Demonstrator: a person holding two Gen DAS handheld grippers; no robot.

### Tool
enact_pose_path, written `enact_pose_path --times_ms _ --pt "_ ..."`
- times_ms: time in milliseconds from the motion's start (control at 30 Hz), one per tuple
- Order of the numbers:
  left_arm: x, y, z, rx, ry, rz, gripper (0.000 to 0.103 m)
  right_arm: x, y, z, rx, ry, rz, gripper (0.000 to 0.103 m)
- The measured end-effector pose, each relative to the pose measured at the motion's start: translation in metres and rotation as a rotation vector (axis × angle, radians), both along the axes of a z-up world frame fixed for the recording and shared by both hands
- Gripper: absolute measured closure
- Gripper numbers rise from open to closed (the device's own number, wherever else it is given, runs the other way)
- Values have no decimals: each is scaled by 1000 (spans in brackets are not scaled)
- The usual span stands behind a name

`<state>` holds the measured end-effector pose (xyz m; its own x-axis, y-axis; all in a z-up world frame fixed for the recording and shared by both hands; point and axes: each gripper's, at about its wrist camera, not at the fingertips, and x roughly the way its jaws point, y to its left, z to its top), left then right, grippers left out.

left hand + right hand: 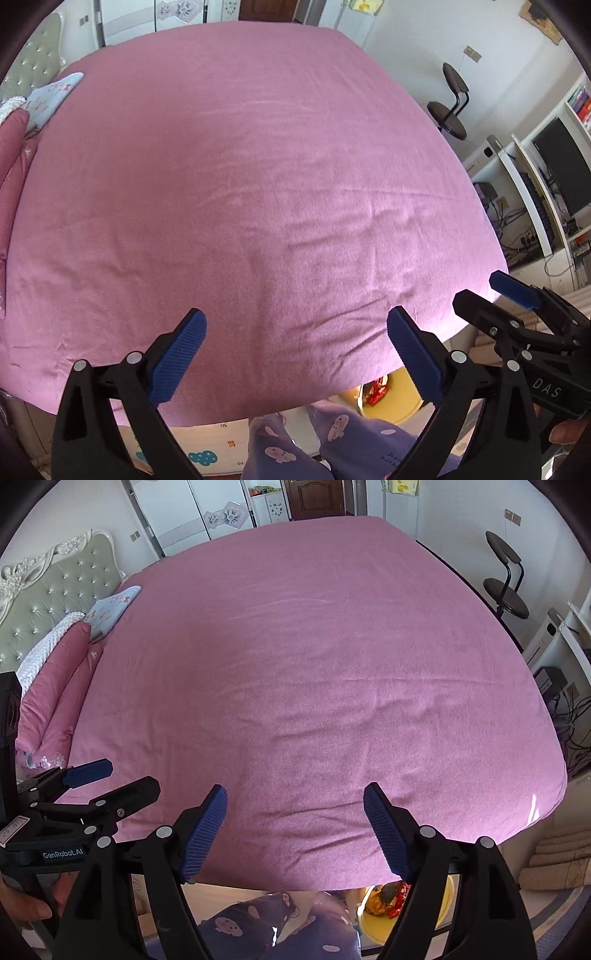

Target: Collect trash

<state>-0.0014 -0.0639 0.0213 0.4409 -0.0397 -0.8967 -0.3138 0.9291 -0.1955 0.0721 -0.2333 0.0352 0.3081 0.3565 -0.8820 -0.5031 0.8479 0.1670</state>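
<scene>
A yellow bin (pixel 373 919) holding red and orange wrappers (pixel 391 897) stands on the floor by the bed's near edge; it also shows in the left wrist view (pixel 399 398) with red wrappers (pixel 375 393). The pink bed sheet (pixel 240 184) (pixel 314 664) shows no trash on it. My left gripper (pixel 295 350) is open and empty above the bed's near edge. My right gripper (pixel 295 830) is open and empty beside it. Each gripper shows in the other's view: the right one (pixel 517 306) and the left one (pixel 96 779).
Pink and blue pillows (pixel 74 653) lie by the padded headboard (pixel 55 590) at left. A black stool (pixel 504 579) and shelves with a monitor (pixel 561 166) and cables stand at right. The person's purple patterned legs (pixel 277 923) are below the grippers.
</scene>
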Motion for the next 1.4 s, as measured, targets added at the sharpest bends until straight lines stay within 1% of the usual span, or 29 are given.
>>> enact_pose_path --times_ms 33,67,100,133,333,433,500,633,733,800,1067,1200,1400 --pt "-2 -1 10 28 -25 24 4 -1 1 8 -2 -31 6 23" --pt "-3 -2 20 53 -47 45 4 -1 2 17 0 -61 11 19" --pt "-4 -2 28 67 -61 64 4 -2 2 25 6 -89 15 16" --pt "-4 -3 35 73 -73 86 4 -2 2 32 10 -112 21 16" --pt "-13 3 61 47 -122 185 4 8 2 52 27 -177 65 14" --pt "-16 4 68 54 -134 203 4 15 2 55 44 -175 70 14" --pt "-19 5 73 84 -142 220 4 20 2 58 47 -172 74 14" --pt "-24 10 80 109 -147 257 4 25 1 63 58 -179 85 14" --pt "-27 13 83 105 -146 283 4 25 2 69 80 -168 109 14" --pt "-29 16 86 105 -152 300 4 23 2 72 93 -177 107 14" --pt "-24 16 93 132 -174 300 4 19 8 76 105 -194 141 14" --pt "-23 15 93 124 -176 289 4 17 13 77 100 -214 149 14" --pt "-20 18 93 119 -176 287 4 18 12 76 108 -207 139 14"
